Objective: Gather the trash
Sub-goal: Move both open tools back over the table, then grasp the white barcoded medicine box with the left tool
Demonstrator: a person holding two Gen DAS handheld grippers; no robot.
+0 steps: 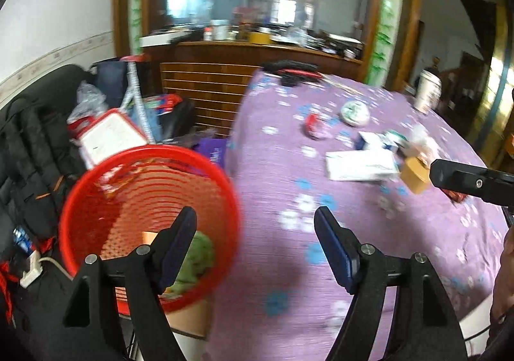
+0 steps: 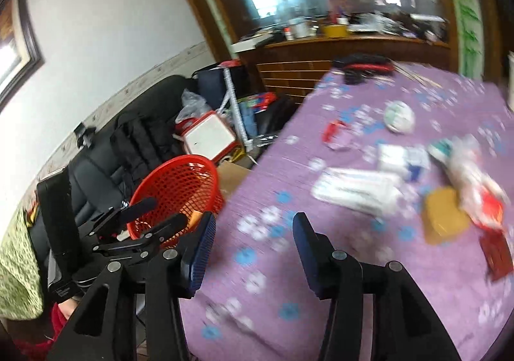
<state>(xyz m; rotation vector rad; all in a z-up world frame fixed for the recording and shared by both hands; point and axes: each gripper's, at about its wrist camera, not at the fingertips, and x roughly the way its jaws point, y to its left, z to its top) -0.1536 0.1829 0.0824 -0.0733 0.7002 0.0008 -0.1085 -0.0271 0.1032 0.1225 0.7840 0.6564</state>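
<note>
- Left wrist view, far left: a black jacket [image 1: 35, 149] lies heaped on a seat, with a white power strip [image 1: 30, 271] below it.
- A white box with red edges [image 1: 107, 136] sits behind the red basket [image 1: 80, 197], among bags.
- The basket stands just beside the table edge. Inside it lie a green wad [image 1: 199, 261] and an orange scrap [image 1: 149, 237].
- The left gripper [image 1: 255, 216] is released, with nothing between its fingers. Its left finger [image 1: 180, 242] hangs over the basket, its right one over the purple cloth [image 1: 273, 168].
- On the cloth, to the right: a red wrapper [image 1: 313, 126], a round white lid [image 1: 355, 112], a flat white packet [image 1: 359, 165], a tan box [image 1: 414, 173] and a white cup [image 1: 427, 92] at the far edge. All are blurred.
- A black bar of the other tool juts in at the right edge, just beside the tan box.
- Right wrist view, left: the left gripper [image 2: 160, 211] shows beside the basket [image 2: 180, 181], jaws apart.
- The right gripper [image 2: 253, 226] is released and empty, above bare cloth [image 2: 289, 264] near the table edge.
- Right of it, the trash lies well apart from the basket: the packet [image 2: 356, 189], the tan box [image 2: 445, 216], a red-and-white wrapper [image 2: 475, 190] touching that box, and a dark red packet [image 2: 496, 253] near the frame edge.
- Farther back lie the red wrapper [image 2: 334, 129] and the lid [image 2: 398, 115].
</note>
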